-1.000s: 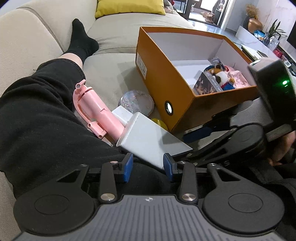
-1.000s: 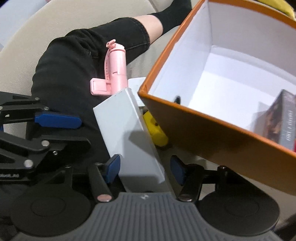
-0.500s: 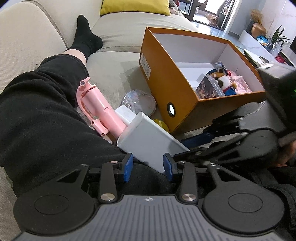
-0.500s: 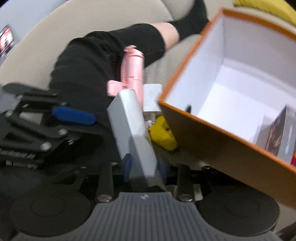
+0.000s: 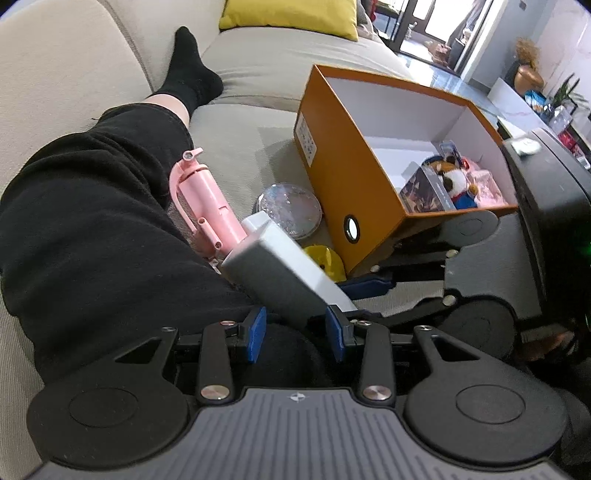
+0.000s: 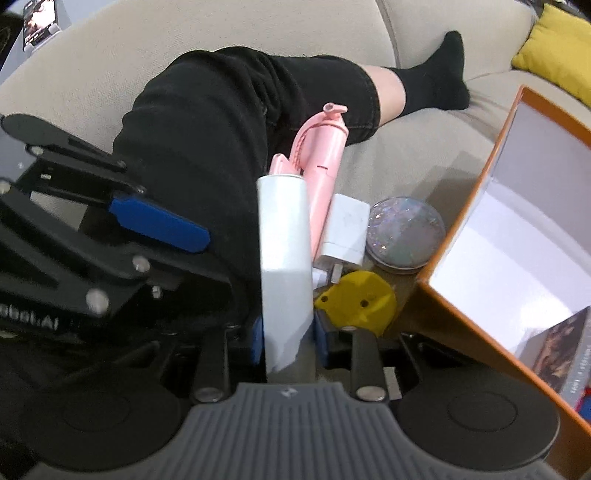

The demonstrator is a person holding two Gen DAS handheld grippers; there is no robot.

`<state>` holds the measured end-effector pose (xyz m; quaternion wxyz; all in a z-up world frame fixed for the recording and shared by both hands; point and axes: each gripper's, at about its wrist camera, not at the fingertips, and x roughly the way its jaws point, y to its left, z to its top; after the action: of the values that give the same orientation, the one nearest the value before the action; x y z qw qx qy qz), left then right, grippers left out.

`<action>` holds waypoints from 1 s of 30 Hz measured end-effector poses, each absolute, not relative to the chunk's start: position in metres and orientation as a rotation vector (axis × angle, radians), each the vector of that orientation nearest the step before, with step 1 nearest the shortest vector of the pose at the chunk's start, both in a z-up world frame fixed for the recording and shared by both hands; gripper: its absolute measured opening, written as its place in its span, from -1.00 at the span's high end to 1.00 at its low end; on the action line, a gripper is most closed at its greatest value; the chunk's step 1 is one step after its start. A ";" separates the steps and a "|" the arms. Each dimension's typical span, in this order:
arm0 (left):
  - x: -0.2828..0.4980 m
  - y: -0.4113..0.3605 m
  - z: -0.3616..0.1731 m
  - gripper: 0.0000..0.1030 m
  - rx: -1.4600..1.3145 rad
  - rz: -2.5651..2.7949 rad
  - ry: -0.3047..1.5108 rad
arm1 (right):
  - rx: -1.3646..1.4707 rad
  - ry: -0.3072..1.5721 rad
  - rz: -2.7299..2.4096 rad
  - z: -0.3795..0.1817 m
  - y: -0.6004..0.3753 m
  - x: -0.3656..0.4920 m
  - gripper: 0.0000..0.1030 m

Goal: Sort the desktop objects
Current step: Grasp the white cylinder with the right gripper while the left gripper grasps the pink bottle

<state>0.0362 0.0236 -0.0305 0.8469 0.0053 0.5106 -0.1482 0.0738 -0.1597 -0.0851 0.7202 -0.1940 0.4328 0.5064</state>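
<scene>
Two grippers are sharing the near ground: the right gripper (image 6: pixel 284 341) is clamping its blue pads against both sides of a white rectangular block (image 6: pixel 284 258), which is standing up between them, tilted slightly, above the sofa (image 6: pixel 417 155), while the left gripper (image 5: pixel 295 328) is hovering with its jaws apart and nothing between them, close beside the block's near end. Just beyond the block a yellow round piece (image 6: pixel 356 299), a small white adapter (image 6: pixel 347 230) and a pink tool (image 6: pixel 321 166) are lying together on the cushion, the pink tool resting against a person's black-trousered leg (image 5: pixel 92 229). A glittery round disc (image 5: pixel 290 210) is sitting beside them, next to the orange box (image 5: pixel 343 177), which is holding a plush toy (image 5: pixel 456 182) and a dark printed box (image 5: pixel 426 192) in its near corner. Farther off a yellow cushion (image 5: pixel 291 14) is lying on the sofa
</scene>
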 end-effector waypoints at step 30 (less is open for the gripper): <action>0.092 0.032 -0.035 0.09 0.042 -0.029 0.979 | -0.077 0.858 0.858 0.041 -0.237 0.163 0.43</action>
<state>0.0923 0.0320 -0.0348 0.8822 0.0200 0.4702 -0.0137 0.1632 -0.2366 0.0413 0.8208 -0.0360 0.4032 0.4030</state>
